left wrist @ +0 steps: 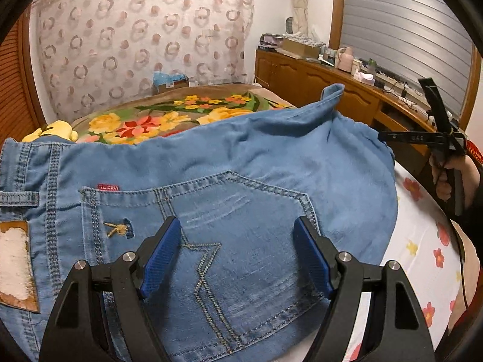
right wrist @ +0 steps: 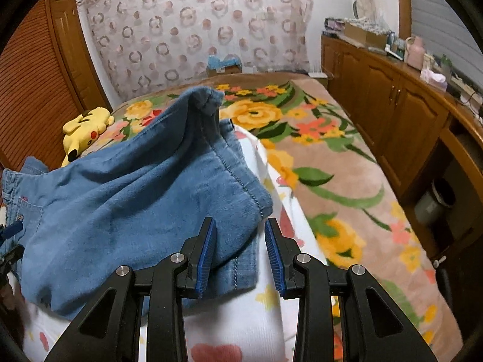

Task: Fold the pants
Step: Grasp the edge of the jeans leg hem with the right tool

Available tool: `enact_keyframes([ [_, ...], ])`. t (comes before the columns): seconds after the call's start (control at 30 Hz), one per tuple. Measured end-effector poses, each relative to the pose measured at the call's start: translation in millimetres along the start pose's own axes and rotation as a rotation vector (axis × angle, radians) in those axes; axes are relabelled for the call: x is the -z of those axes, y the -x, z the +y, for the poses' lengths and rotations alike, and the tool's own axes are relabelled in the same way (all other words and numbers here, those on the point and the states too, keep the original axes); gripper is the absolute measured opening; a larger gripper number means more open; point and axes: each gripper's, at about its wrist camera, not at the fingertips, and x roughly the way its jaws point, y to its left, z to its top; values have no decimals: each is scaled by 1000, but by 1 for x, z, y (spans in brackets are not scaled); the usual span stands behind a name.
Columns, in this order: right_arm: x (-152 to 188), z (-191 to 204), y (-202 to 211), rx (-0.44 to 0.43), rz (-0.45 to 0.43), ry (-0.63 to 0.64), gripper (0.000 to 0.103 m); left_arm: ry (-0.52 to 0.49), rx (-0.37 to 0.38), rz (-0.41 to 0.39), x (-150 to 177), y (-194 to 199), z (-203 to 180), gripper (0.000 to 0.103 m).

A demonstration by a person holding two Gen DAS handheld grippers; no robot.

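Observation:
Light blue jeans (left wrist: 229, 163) lie on a white flowered sheet (left wrist: 422, 241) on the bed. My left gripper (left wrist: 238, 235) is open, its blue pads (left wrist: 163, 253) straddling the back pocket (left wrist: 211, 211) near the waistband. The legs are bunched over, with the hem end (right wrist: 208, 99) sticking up. My right gripper (right wrist: 240, 235) is open over the folded leg edge (right wrist: 241, 187) of the jeans (right wrist: 135, 196), holding nothing. It also shows at the right of the left wrist view (left wrist: 380, 135), at the jeans' right edge.
A floral blanket (right wrist: 332, 163) covers the far bed. A yellow plush toy (right wrist: 87, 126) lies at the left. A wooden cabinet (right wrist: 392, 99) with clutter runs along the right wall. A tissue box (right wrist: 223, 65) sits at the bed head.

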Motion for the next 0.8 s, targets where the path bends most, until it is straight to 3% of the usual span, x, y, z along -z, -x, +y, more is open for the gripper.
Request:
enact_keyframes([
  [0.27, 2, -6, -11, -12, 38, -28, 34, -14, -13, 22, 7, -8, -5, 78],
  [0.37, 3, -5, -9, -17, 29, -18, 19, -10, -8, 26, 6, -8, -4, 78],
  [0.4, 3, -5, -6, -17, 20, -16, 10, -8, -6, 29, 6, -9, -5, 78],
  [0.5, 5, -3, 6, -19, -24, 2, 2, -8, -5, 42, 6, -11, -6, 78],
  [0.67, 15, -12, 39, 57, -119, -55, 1, -7, -2, 63, 5, -15, -6, 78],
  [0.8, 34, -17, 34, 84, -77, -42, 1, -2, 4, 81, 4, -19, -5, 79],
])
